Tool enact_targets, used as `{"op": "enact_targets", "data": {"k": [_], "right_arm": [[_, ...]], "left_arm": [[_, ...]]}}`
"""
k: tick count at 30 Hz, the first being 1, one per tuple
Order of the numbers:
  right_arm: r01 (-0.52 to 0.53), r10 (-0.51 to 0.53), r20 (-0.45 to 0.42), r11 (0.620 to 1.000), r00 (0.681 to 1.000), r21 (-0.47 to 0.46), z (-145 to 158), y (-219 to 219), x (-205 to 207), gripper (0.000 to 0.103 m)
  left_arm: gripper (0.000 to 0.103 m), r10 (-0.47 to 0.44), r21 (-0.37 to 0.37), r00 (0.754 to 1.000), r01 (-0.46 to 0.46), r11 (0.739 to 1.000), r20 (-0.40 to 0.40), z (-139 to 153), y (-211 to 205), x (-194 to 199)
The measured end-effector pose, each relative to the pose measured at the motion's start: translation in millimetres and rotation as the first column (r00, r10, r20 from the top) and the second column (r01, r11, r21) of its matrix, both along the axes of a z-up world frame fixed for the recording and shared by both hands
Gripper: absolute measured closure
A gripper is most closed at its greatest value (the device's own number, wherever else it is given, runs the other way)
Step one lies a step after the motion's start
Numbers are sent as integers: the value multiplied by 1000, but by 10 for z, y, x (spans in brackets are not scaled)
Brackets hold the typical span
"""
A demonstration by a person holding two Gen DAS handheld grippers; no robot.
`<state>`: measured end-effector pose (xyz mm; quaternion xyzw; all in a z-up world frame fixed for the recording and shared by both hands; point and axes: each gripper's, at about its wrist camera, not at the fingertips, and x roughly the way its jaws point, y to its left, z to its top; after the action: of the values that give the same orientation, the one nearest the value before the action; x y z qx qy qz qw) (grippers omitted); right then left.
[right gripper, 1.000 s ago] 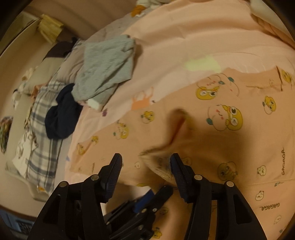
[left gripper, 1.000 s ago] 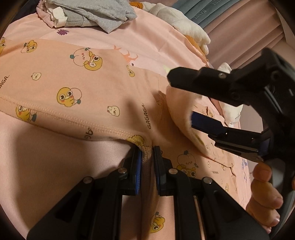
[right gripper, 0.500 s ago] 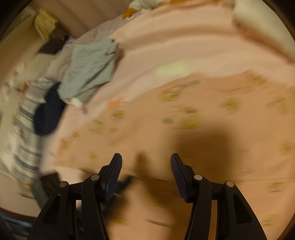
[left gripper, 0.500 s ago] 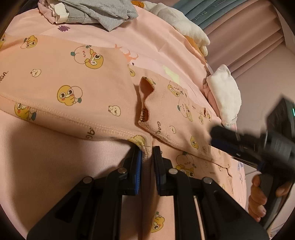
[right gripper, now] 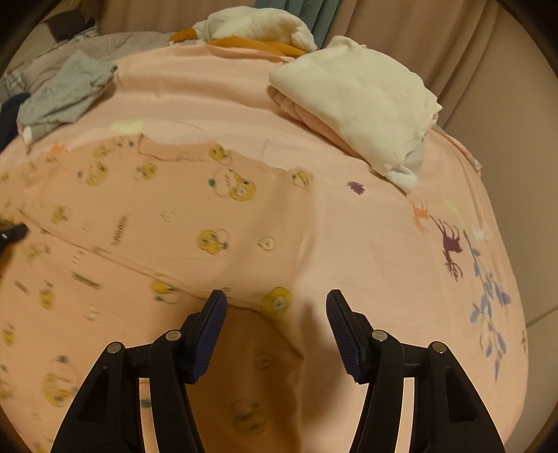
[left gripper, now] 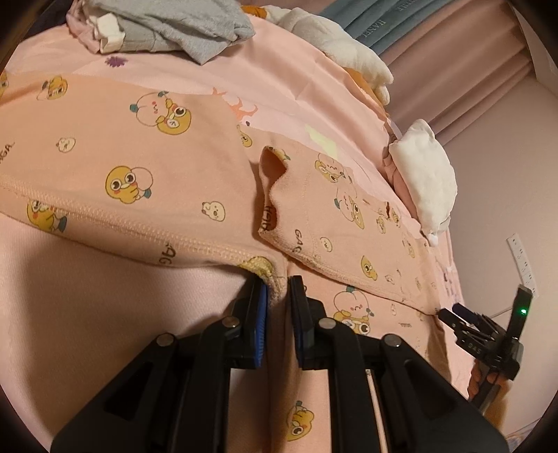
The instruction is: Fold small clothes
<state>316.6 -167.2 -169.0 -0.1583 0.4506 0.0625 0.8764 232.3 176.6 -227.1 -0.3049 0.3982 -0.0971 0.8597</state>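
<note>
Hidden, cropped and blurred parts

Motion blur is smearing the duck prints on the peach garment (right gripper: 181, 223) in the right wrist view, making its lettering unreadable. The left gripper (left gripper: 278, 296) is covering the pinched hem. The gray clothing (left gripper: 181, 24) is running off the top edge, and the right gripper (left gripper: 453, 315) is showing too small to judge.

The left gripper (left gripper: 278, 289) is low and pinched nearly closed, with a fold of cloth caught between its blue pads (left gripper: 261, 310). The right gripper (right gripper: 276, 313) is wide open with nothing between its fingers (right gripper: 209, 327). In the left wrist view, the right gripper (left gripper: 453, 315) shows far off at the right side, with the person's hand (left gripper: 483, 381) holding its handle.
</note>
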Motion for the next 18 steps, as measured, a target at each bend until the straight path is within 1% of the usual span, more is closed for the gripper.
{"op": "enact_targets", "data": {"k": [2, 4, 5, 6, 7, 8, 11, 14, 15, 16, 18], "right_arm": [[-36, 36, -2, 999, 999, -17, -126, -1, 69, 44], [-54, 54, -23, 998, 998, -13, -217, -45, 119, 52], [-61, 62, -30, 998, 998, 22, -224, -87, 134, 58], [-67, 69, -32, 996, 997, 64, -204, -134, 117, 60], [-77, 83, -39, 987, 996, 140, -184, -202, 153, 60], [-78, 89, -54, 981, 995, 175, -192, -248, 176, 60], [-85, 104, -73, 971, 992, 223, -268, -331, 173, 60], [-126, 155, -69, 938, 985, 322, -313, -499, 132, 59], [-129, 164, -71, 928, 984, 350, -317, -543, 124, 58], [-125, 170, -76, 907, 983, 403, -325, -617, 121, 57], [-106, 160, -82, 885, 984, 453, -340, -671, 101, 56]], "left_arm": [[89, 0, -7, 1000, 0, 1000, 5, -9, 13, 2], [89, 2, -37, 1000, -1, 999, 7, -35, 50, -2], [89, 2, -55, 1000, -2, 999, 8, -50, 71, -2], [89, 3, -63, 1000, -2, 998, 8, -53, 79, -5], [89, 3, -72, 1000, -3, 997, 10, -62, 88, -6], [89, 4, -73, 1000, -3, 997, 12, -58, 85, -12], [88, 4, -64, 1000, -2, 998, 20, -46, 61, -12], [87, 5, -69, 1000, -3, 998, 31, -50, 53, -20], [87, 8, -76, 999, -6, 997, 32, -56, 59, -20], [87, 12, -83, 999, -10, 997, 33, -61, 65, -20], [87, 20, -86, 999, -17, 996, 33, -65, 67, -18]]}}
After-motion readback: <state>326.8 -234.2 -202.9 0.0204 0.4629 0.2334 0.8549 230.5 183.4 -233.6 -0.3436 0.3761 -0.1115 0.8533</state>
